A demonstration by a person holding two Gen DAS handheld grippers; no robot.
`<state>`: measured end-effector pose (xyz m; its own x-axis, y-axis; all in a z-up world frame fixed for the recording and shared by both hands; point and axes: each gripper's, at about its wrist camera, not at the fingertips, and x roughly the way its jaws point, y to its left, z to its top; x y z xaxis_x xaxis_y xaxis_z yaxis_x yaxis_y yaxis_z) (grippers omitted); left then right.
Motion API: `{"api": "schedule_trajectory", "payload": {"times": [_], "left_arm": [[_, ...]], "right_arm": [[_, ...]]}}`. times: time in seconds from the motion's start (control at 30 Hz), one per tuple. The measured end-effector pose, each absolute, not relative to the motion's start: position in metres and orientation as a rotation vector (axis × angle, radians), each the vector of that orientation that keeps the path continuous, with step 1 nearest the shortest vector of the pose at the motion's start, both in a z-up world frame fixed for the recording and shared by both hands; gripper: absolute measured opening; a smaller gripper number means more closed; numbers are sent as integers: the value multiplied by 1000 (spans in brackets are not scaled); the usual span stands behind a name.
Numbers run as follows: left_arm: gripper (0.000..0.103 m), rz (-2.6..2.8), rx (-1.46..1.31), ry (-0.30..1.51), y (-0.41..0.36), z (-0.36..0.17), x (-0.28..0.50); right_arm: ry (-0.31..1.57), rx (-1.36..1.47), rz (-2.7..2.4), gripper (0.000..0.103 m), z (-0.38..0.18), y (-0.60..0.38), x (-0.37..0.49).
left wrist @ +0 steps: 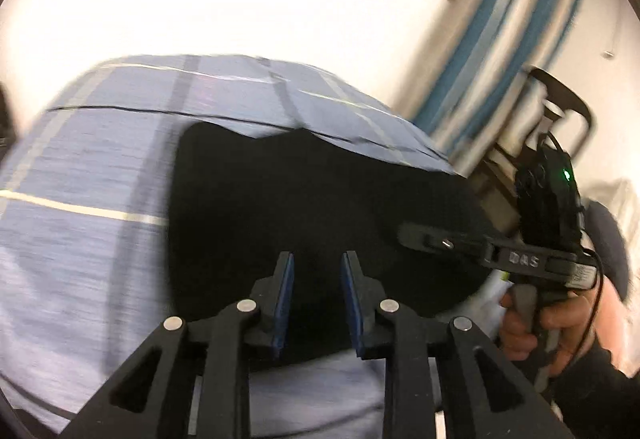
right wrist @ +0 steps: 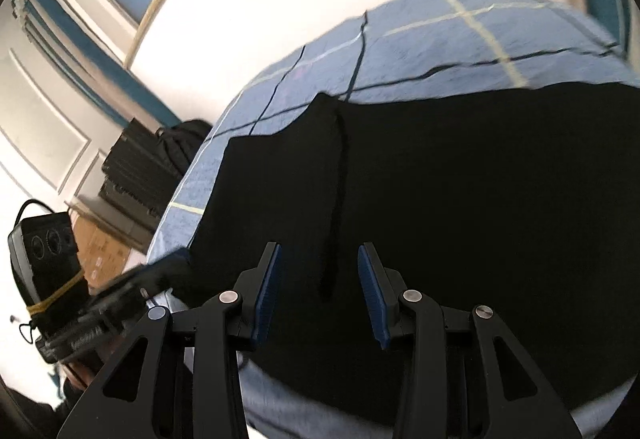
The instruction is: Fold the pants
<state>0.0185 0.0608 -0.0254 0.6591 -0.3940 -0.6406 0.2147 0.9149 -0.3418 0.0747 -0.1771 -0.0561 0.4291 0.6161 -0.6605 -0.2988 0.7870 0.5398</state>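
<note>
"DAS", apparently, on right gripper point(left wrist: 412, 237)

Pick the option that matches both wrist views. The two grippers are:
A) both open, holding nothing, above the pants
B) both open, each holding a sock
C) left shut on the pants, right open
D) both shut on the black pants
A: the left gripper and right gripper both show a clear gap between their blue pads, with the black pants lying on the blue checked bedsheet beneath.
</note>
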Motion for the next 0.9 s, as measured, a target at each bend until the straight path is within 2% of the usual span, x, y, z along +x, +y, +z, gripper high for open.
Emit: {"api": "schedule_trajectory", "payload": {"times": [0.23,0.3,0.33,0.37,0.4,0.63,0.8,0.9], "left_arm": [[27,-197,-312,783,110,-35,27],[27,-187,-324,791,115,-39,28],[27,-185,-325,795,116,-41,28],[27,-182,-325,797,115,-42,29],[27,-180,-325,800,116,-43,30],[27,-176,-313,790,115,-41,27],[27,-180,-303,817,108,-46,29],[27,-195,-286,813,101,-43,27]], "right_arm": [[1026,421,637,40,-73,-152,108],[1033,432,644,37,-75,-148,114],[1038,440,644,28,-75,-147,116],[1046,444,643,8,-75,-147,119],[1057,448,639,3,-77,-146,119],[973,542,614,2,-56,-170,86],[1027,584,538,3,-83,-186,75],[1000,547,538,3,-72,-184,73]]}}
